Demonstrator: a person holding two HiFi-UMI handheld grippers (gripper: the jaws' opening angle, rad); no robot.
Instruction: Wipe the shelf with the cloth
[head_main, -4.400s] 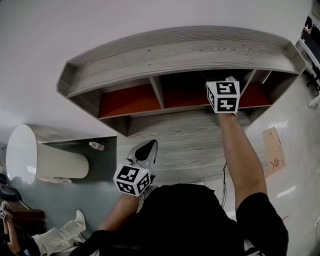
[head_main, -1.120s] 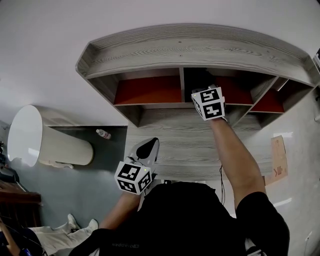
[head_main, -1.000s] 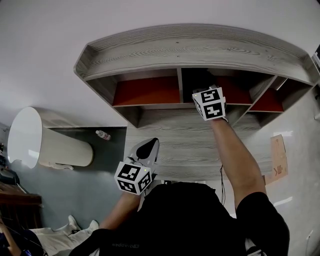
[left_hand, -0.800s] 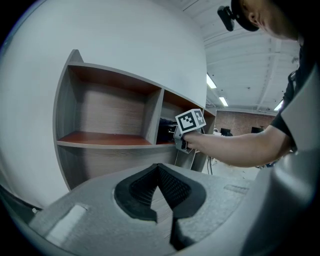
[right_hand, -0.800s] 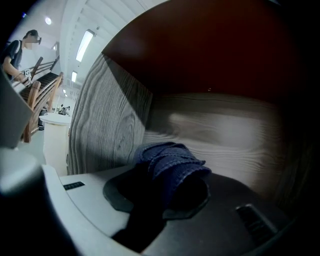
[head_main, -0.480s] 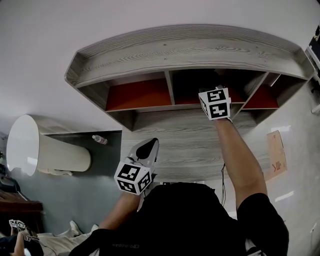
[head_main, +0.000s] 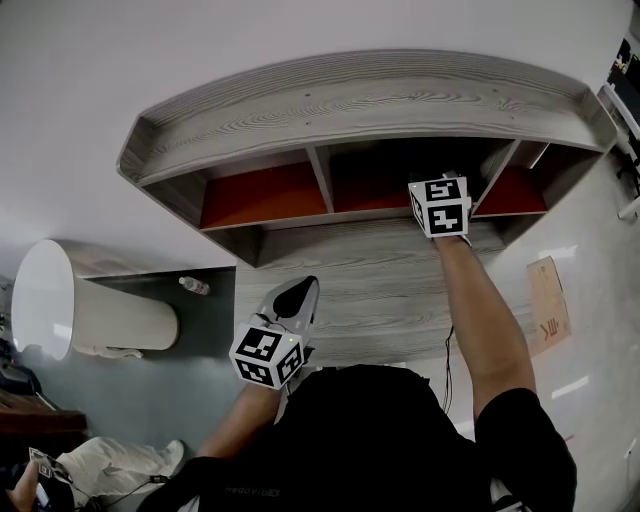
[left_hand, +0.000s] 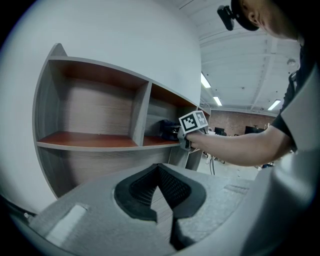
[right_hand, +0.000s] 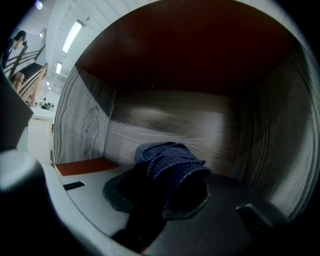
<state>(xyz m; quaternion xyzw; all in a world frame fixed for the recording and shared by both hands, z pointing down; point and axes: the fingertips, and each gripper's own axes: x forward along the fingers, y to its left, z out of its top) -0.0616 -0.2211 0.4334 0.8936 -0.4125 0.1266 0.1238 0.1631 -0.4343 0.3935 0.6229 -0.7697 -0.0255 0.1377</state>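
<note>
The grey wood shelf (head_main: 350, 105) has compartments with red-orange floors. My right gripper (head_main: 441, 190) reaches into the middle compartment, toward its right side, with its marker cube facing me. It is shut on a bunched dark blue cloth (right_hand: 172, 160), held just short of the grey back wall (right_hand: 165, 125) above the red floor (right_hand: 82, 166). From the left gripper view the cloth (left_hand: 167, 128) shows as a dark lump ahead of the cube. My left gripper (head_main: 292, 300) hangs low near my body, shut with nothing in it (left_hand: 159, 169).
A lower grey wood ledge (head_main: 370, 285) lies under the compartments. A white cylinder (head_main: 80, 305) and a small bottle (head_main: 193, 287) are at the left on the dark floor. A cardboard piece (head_main: 548, 300) lies at the right. A seated person (head_main: 90, 470) is at the lower left.
My right gripper has slid with the cloth from beside the middle compartment's left divider toward its right side. The left gripper has stayed in place.
</note>
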